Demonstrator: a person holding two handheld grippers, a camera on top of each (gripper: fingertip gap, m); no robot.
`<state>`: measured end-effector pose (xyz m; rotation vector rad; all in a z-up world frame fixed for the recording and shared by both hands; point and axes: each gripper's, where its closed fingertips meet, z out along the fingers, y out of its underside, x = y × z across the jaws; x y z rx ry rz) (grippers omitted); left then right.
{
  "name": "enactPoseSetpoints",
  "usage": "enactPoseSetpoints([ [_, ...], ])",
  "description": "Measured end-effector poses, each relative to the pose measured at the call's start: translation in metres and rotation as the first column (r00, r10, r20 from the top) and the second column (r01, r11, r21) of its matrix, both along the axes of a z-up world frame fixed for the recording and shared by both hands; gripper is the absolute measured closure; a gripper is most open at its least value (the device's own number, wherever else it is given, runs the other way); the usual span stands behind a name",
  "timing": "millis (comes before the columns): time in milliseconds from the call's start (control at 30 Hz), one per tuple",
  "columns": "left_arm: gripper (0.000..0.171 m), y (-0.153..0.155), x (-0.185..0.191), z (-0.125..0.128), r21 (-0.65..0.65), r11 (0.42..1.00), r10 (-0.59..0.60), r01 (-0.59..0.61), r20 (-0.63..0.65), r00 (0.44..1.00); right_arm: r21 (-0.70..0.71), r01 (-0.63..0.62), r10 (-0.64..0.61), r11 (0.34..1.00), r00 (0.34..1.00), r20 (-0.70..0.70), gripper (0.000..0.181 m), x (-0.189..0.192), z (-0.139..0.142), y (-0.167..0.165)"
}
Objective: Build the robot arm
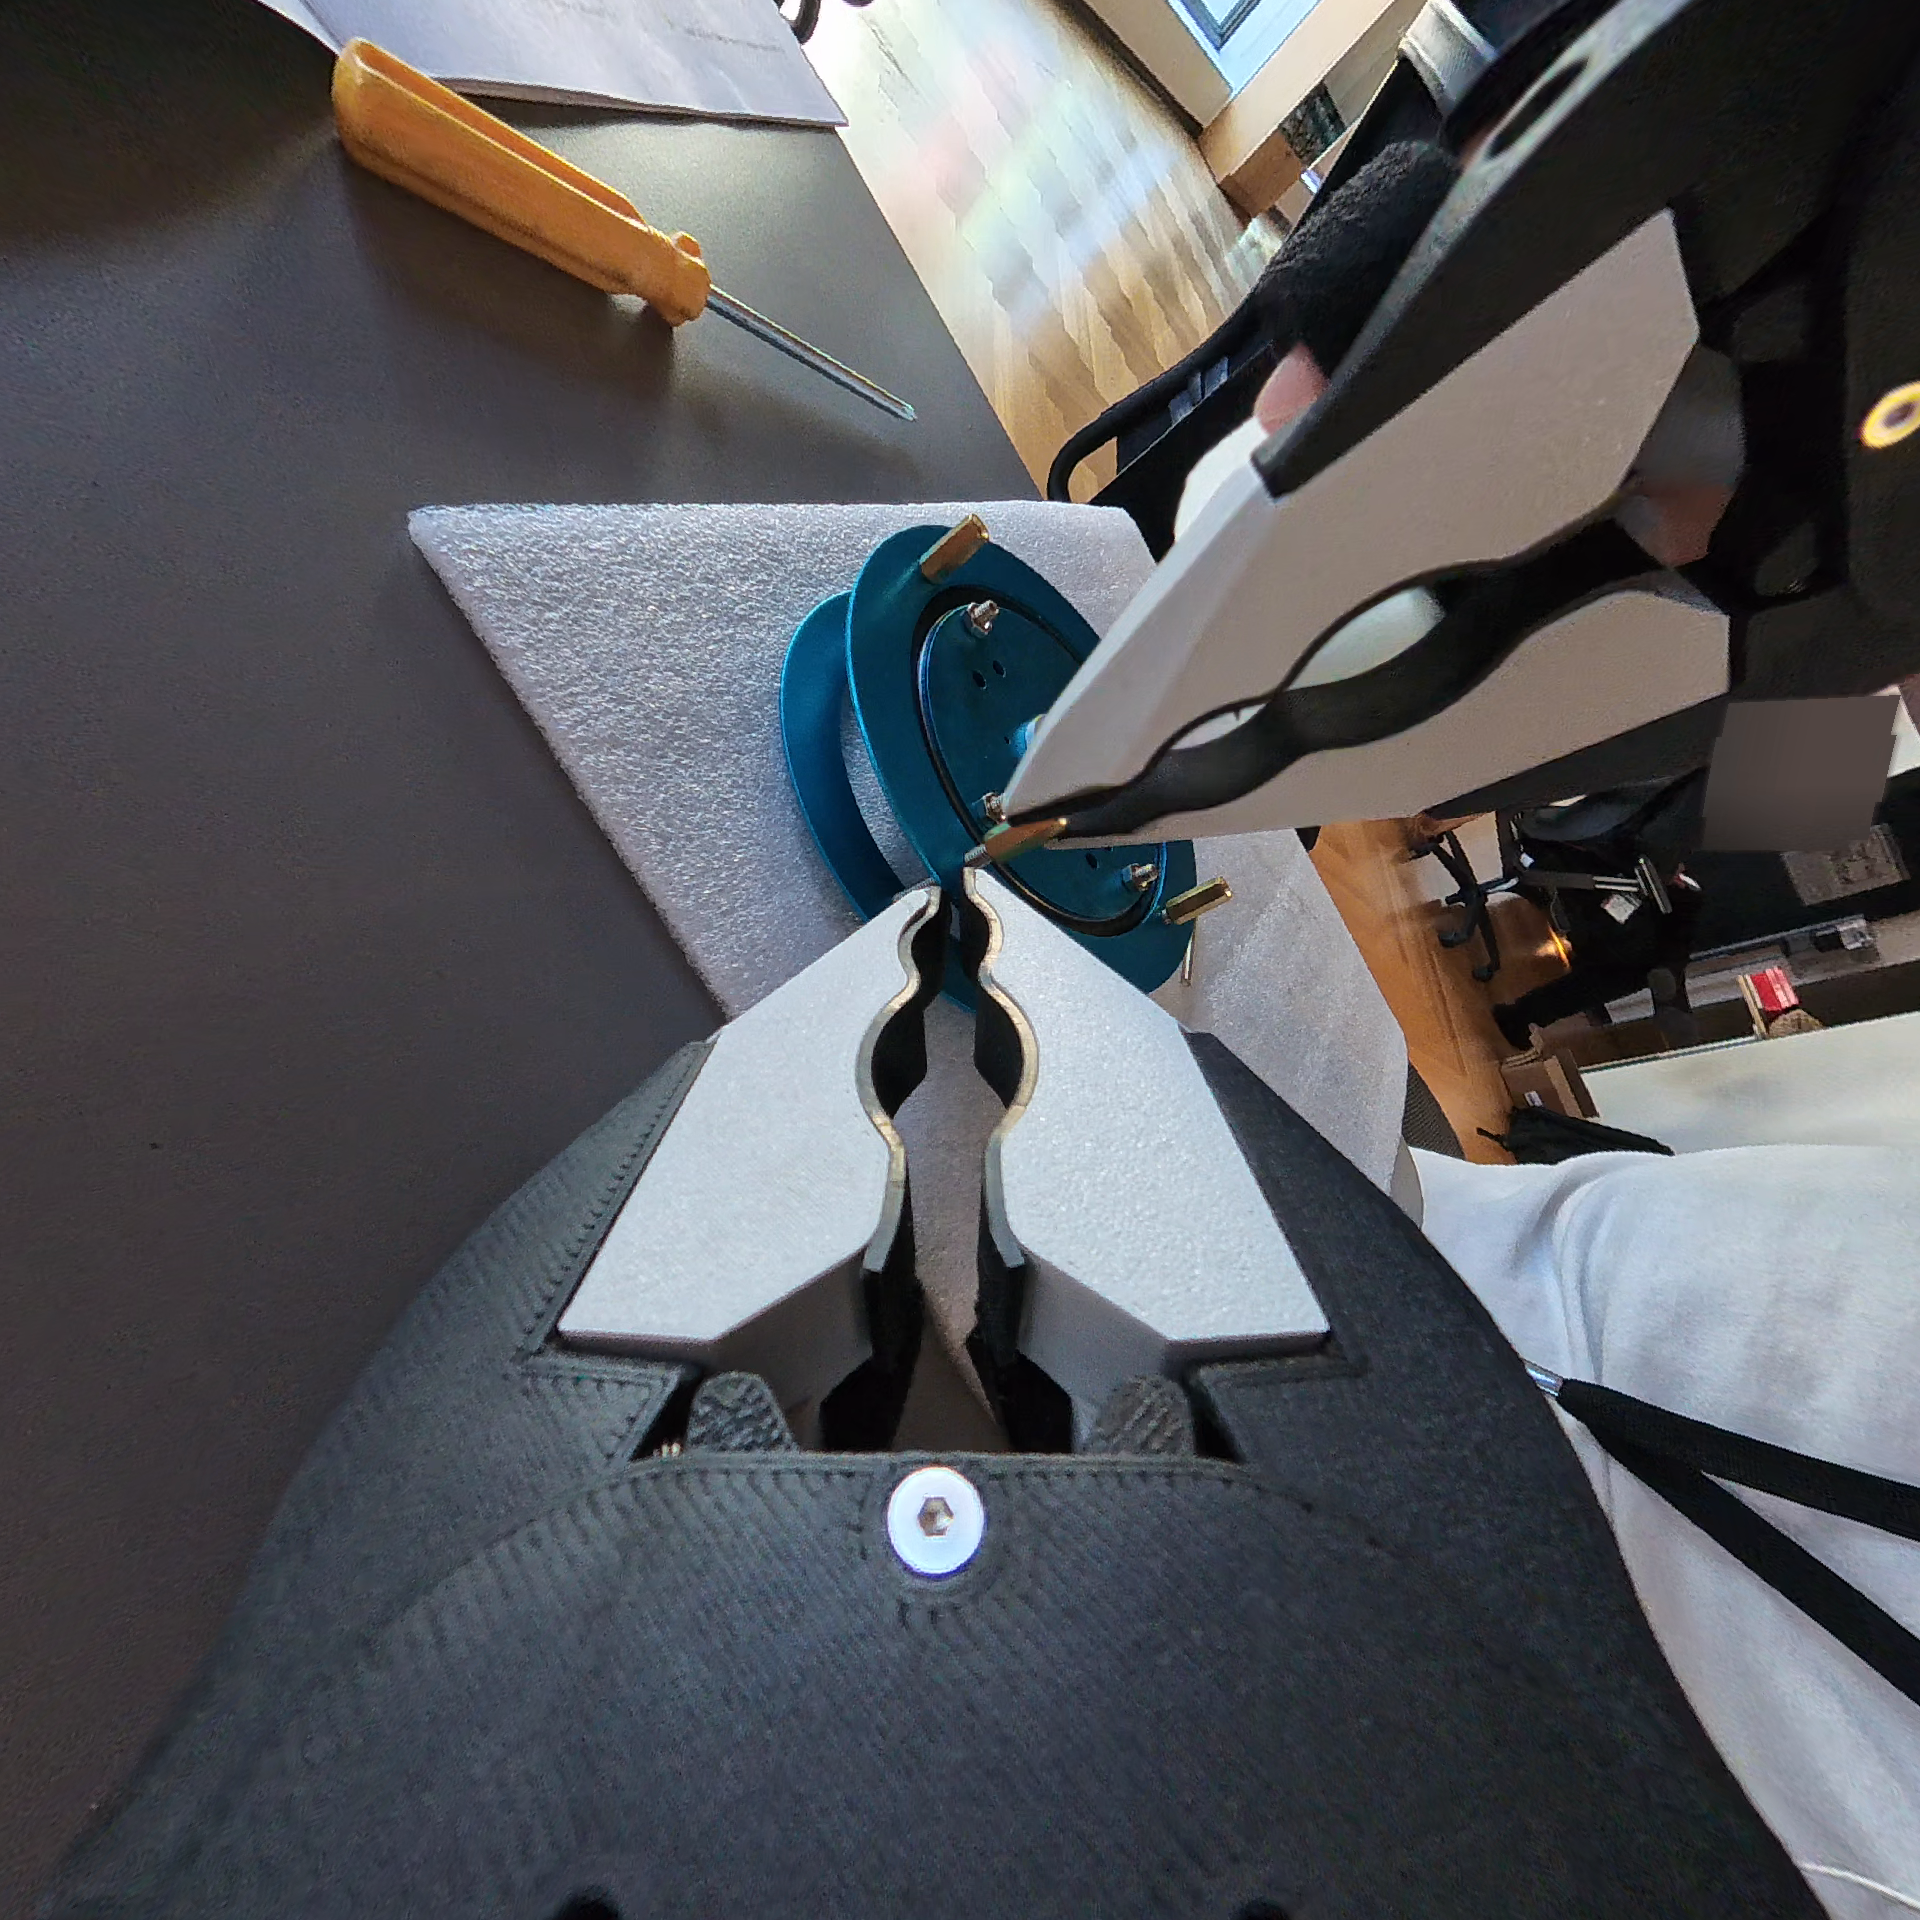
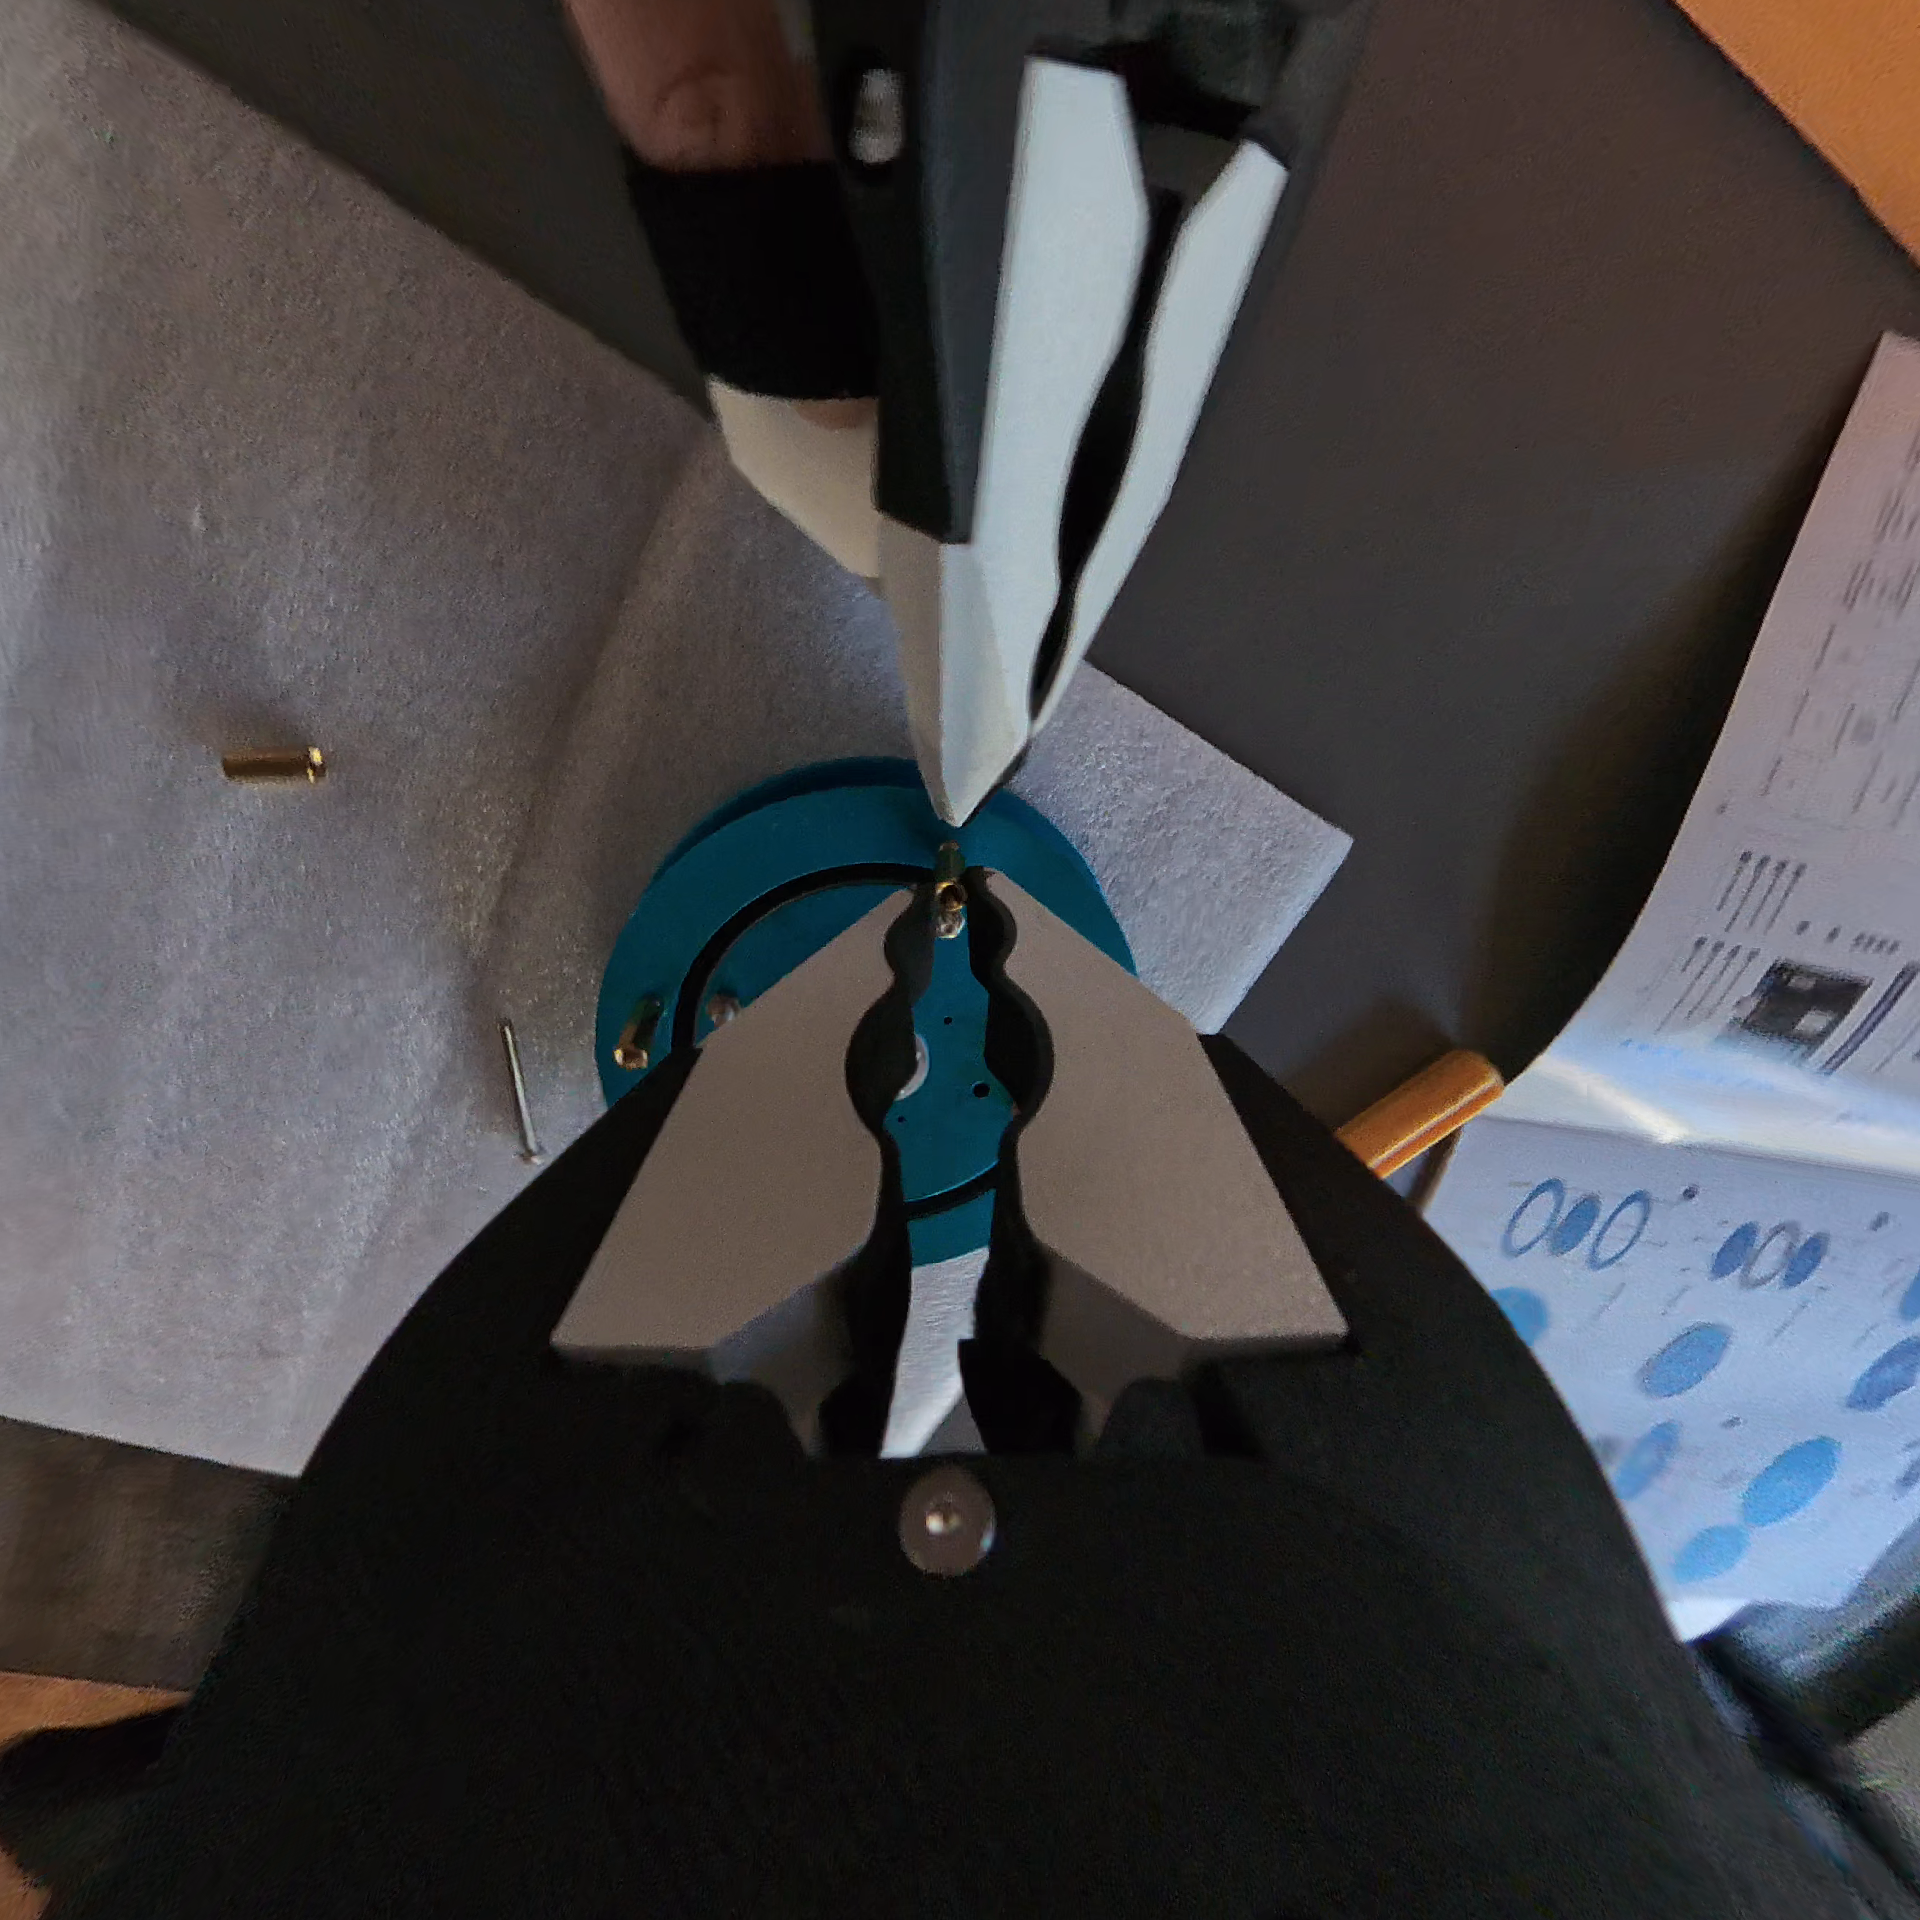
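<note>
On dark desk point(image 1: 260, 727), white foam sheet point(image 1: 623, 644) under blue round plates point(image 1: 894, 707) with brass posts. Right claw point(image 1: 1023, 826) pinched nearly closed on one brass post point(image 1: 1023, 834) at plate rim; left claw point(image 1: 951, 899) close beside, tips a narrow gap apart, seemingly around a small screw end, grip unclear. Farther off on desk: orange screwdriver point(image 1: 520, 187), printed paper point(image 2: 1766, 1143). Loose brass post point(image 2: 272, 767) and thin pin point(image 2: 520, 1091) lying on foam.
</note>
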<state>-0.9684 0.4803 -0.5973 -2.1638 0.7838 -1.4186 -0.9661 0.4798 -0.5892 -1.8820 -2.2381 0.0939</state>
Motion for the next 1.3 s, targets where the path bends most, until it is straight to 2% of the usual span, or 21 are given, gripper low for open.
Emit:
enactPoseSetpoints([
  [33,0.171,0.001,0.000,0.000,0.002,1.000,0.003,-0.003,-0.001,1.000,-0.018,0.102,-0.102,0.995,0.995,0.000,0.176,0.001,0.000,0.002],
  [100,0.171,0.001,0.000,0.000,0.006,1.000,0.002,-0.002,-0.004,1.000,-0.090,0.355,-0.357,0.930,0.934,-0.001,0.176,0.001,0.000,0.001],
  [167,0.171,0.000,0.000,0.000,0.005,1.000,-0.001,0.001,-0.003,1.000,-0.149,0.492,-0.499,0.858,0.867,-0.009,0.175,0.001,0.000,0.000],
  [267,0.171,0.000,0.000,0.001,0.006,1.000,-0.002,0.002,0.000,1.000,-0.166,0.399,-0.415,0.902,0.907,-0.077,0.166,-0.006,0.005,0.001],
  [300,0.171,0.000,0.000,0.001,0.005,1.000,-0.002,0.002,0.000,1.000,-0.162,0.325,-0.344,0.932,0.933,-0.105,0.159,-0.009,0.009,0.001],
  [367,0.171,-0.001,0.000,0.001,0.006,1.000,-0.002,0.002,0.000,1.000,-0.109,0.134,-0.148,0.985,0.980,-0.130,0.161,-0.012,0.014,-0.001],
  [467,0.171,0.000,0.000,0.001,0.006,1.000,-0.002,0.002,0.000,1.000,0.001,-0.087,0.087,0.996,0.996,-0.017,0.168,0.000,0.007,-0.006],
  [733,0.171,-0.001,-0.001,0.000,0.011,1.000,-0.004,0.004,-0.005,1.000,0.074,-0.131,0.129,0.989,0.991,0.036,0.176,-0.005,0.002,-0.002],
  [800,0.171,0.001,-0.001,0.000,0.020,1.000,0.005,-0.005,-0.010,1.000,0.057,0.041,-0.041,0.998,0.999,0.006,0.176,-0.006,0.003,0.002],
  [833,0.171,0.002,-0.002,0.001,0.023,1.000,0.010,-0.009,-0.011,1.000,0.016,0.216,-0.216,0.976,0.976,-0.023,0.176,-0.005,0.003,0.004],
  [867,0.171,0.001,-0.001,0.001,0.021,1.000,0.005,-0.005,-0.009,1.000,-0.066,0.415,-0.418,0.907,0.907,-0.045,0.176,-0.004,0.002,0.003],
  [900,0.171,-0.001,0.000,0.001,0.013,1.000,-0.008,0.009,-0.005,1.000,-0.163,0.538,-0.551,0.827,0.833,-0.046,0.175,-0.004,0.002,-0.001],
  [933,0.171,-0.002,0.000,0.001,0.010,1.000,-0.016,0.016,-0.002,1.000,-0.217,0.569,-0.593,0.793,0.803,-0.057,0.174,-0.004,0.003,-0.004],
  [967,0.171,-0.002,0.000,0.001,0.012,1.000,-0.013,0.013,-0.001,1.000,-0.215,0.555,-0.580,0.804,0.811,-0.077,0.175,-0.002,0.003,-0.002],
  [1033,0.171,-0.001,0.000,0.001,0.018,1.000,-0.008,0.008,-0.005,1.000,-0.159,0.439,-0.461,0.884,0.876,-0.144,0.166,0.000,0.008,0.003],
  [1100,0.171,-0.001,0.000,0.001,0.018,1.000,-0.008,0.008,-0.004,1.000,-0.023,0.236,-0.235,0.971,0.941,-0.242,0.156,-0.002,0.021,0.007],
  [1133,0.171,-0.001,0.000,0.001,0.020,1.000,-0.008,0.008,-0.006,1.000,0.099,0.114,-0.082,0.989,0.955,-0.284,0.144,-0.005,0.028,0.010],
  [1167,0.171,-0.001,0.000,0.001,0.022,1.000,-0.007,0.007,-0.007,1.000,0.211,0.007,0.056,0.977,0.954,-0.294,0.135,-0.005,0.031,0.010],
  [1200,0.171,-0.001,0.000,0.001,0.023,1.000,-0.007,0.007,-0.007,1.000,0.281,-0.086,0.164,0.956,0.949,-0.270,0.136,-0.004,0.029,0.007],
  [1233,0.171,0.000,-0.001,0.001,0.022,1.000,-0.006,0.006,-0.006,1.000,0.305,-0.139,0.213,0.942,0.952,-0.222,0.137,-0.001,0.024,0.004],
  [1300,0.171,0.000,-0.001,0.001,0.021,1.000,-0.006,0.006,-0.006,1.000,0.229,-0.162,0.191,0.960,0.975,-0.110,0.141,0.008,0.008,-0.003],
])
